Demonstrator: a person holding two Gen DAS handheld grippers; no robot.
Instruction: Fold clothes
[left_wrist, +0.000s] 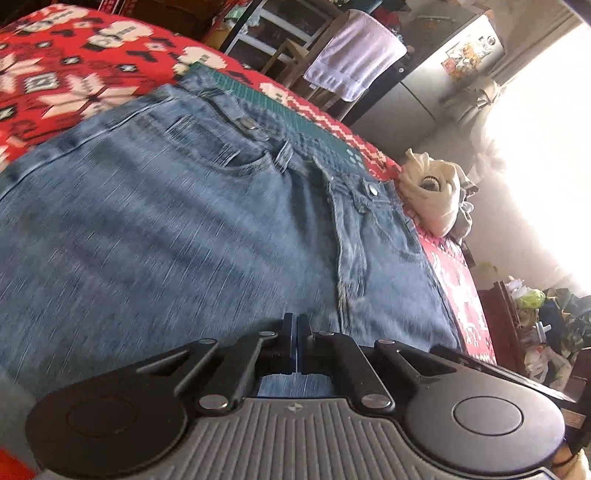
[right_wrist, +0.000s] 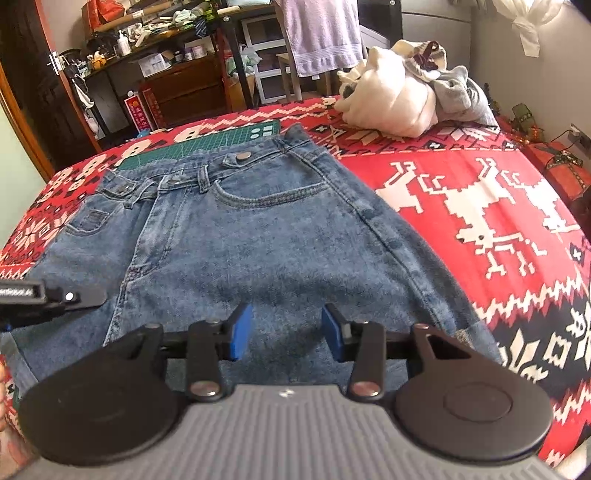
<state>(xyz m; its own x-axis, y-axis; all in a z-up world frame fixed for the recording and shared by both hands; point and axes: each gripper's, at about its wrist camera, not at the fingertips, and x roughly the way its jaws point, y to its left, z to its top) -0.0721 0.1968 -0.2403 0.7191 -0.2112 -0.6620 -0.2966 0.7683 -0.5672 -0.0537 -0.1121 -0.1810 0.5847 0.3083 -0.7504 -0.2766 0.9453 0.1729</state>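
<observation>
The left gripper (left_wrist: 297, 328) has its pads pressed together with nothing visibly between them; the right gripper (right_wrist: 287, 332) gapes wide, empty. Both hover over the jeans (right_wrist: 236, 236), spread flat on the bed's red patterned blanket (right_wrist: 480, 206), waistband overlapping a green cutting mat (right_wrist: 184, 147) toward the far edge.

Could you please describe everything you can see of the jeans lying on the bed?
The jeans are mid-blue, washed-looking denim, lying flat and front side up on the red patterned blanket. Their waistband, with belt loops and a metal button, lies over a green cutting mat. Curved front pockets and fly stitching show. The left gripper is shut just above the cloth; whether it pinches any is unclear. The right gripper hovers open over the lower part.
</observation>
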